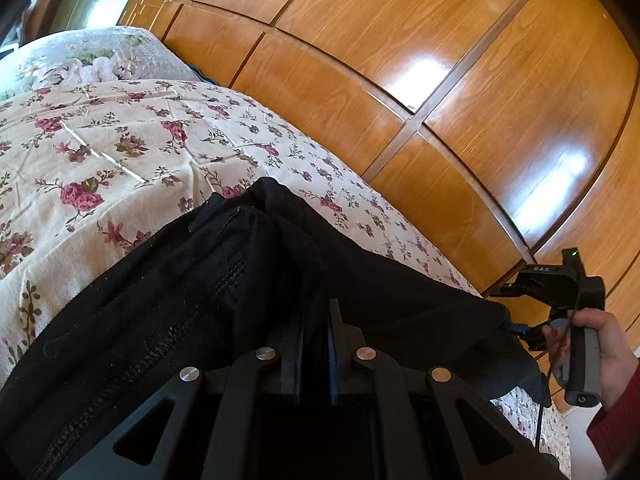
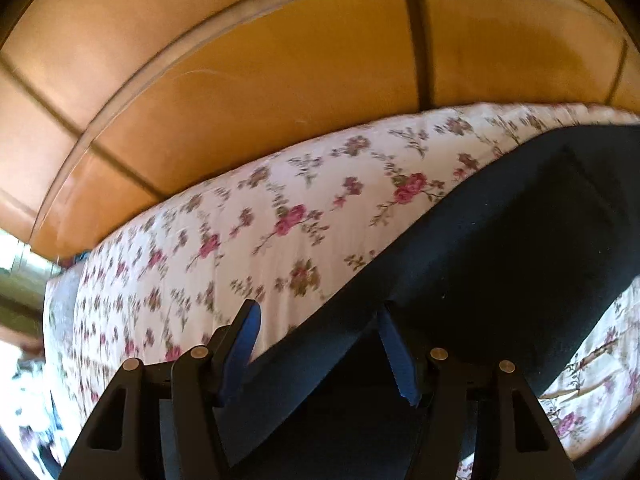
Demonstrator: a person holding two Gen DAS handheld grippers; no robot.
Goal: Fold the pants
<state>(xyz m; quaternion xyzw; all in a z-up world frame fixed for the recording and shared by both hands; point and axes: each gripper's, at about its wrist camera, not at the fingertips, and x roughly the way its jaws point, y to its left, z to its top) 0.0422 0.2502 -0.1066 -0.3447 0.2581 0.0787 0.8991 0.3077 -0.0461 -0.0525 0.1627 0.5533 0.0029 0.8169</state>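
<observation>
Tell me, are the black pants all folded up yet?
Not yet. Done: the black pants lie on the flowery bedspread. In hand: the left gripper is shut on a bunched part of the cloth, and the right gripper hangs open over the pants' edge, gripping nothing. Left: no tidy folded stack shows, so the folding and smoothing seem mostly still to do.

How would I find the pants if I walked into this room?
Look for the big shiny wooden wardrobe, then the bed beside it, covered with a cream sheet with pink roses. The pants lie on that sheet, and the left gripper pinches their cloth. They are the only plain black thing on the flowery bed.
</observation>
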